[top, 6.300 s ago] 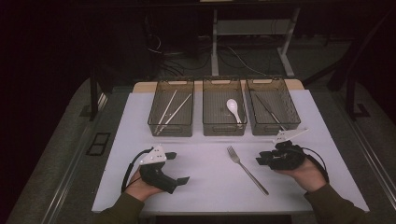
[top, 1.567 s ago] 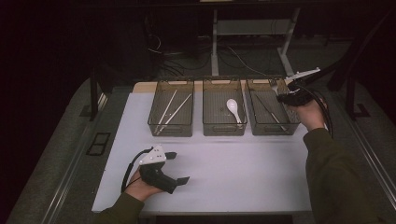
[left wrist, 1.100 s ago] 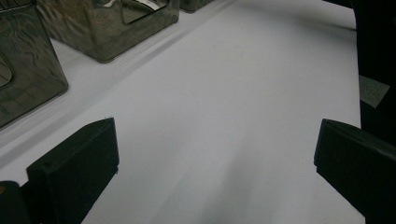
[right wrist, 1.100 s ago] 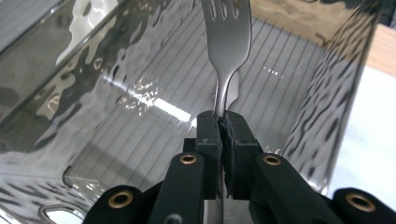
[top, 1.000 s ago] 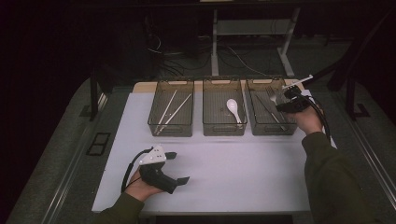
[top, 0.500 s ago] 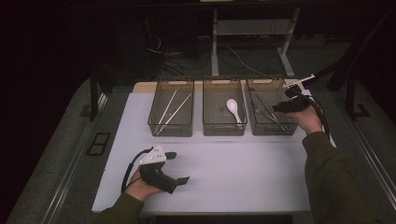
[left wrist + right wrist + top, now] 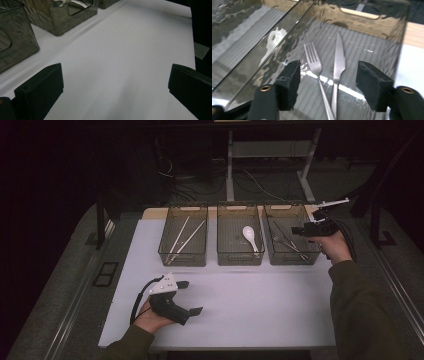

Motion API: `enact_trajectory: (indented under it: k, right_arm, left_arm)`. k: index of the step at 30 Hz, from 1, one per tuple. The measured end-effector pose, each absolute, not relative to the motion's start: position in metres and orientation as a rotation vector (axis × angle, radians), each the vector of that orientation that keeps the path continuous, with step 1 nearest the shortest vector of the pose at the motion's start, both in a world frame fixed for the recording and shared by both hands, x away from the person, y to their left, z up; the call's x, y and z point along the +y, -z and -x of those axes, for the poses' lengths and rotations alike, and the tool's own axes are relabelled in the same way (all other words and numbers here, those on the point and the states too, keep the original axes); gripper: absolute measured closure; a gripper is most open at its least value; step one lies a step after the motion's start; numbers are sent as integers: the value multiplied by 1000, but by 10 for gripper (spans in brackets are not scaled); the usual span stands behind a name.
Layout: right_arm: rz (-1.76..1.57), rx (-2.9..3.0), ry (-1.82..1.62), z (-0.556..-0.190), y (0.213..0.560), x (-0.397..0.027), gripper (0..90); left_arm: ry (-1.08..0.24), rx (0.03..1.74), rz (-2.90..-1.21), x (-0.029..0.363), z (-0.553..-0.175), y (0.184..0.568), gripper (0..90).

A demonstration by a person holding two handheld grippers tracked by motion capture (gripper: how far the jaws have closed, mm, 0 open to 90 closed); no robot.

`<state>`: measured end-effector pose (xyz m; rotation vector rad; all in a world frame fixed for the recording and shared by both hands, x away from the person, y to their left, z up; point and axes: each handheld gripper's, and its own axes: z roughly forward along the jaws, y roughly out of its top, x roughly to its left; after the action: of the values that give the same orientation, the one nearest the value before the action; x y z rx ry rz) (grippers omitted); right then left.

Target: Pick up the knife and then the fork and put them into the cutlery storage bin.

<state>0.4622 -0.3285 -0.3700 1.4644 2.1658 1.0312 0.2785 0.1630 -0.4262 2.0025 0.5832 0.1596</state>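
Fork now lies beside the knife in the right bin, released from the right gripper, whose jaws have just opened, so that placement looks done.

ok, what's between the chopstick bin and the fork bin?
In the high view, one more clear bin stands between the chopstick bin and the fork bin. It holds a white soup spoon.
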Motion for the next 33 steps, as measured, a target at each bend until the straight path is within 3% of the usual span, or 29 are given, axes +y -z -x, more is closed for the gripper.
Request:
enact_trajectory:
  k: [8,33]
  right_arm:
    - [-1437,2125,-1074,-457,369,-324,199]
    - [-1267,2143,-1286,-411,374,-310,185]
  left_arm:
    - [-160,584,-1996,164,-281,426,0]
    - [-157,593,-1992,165,-280,427,0]
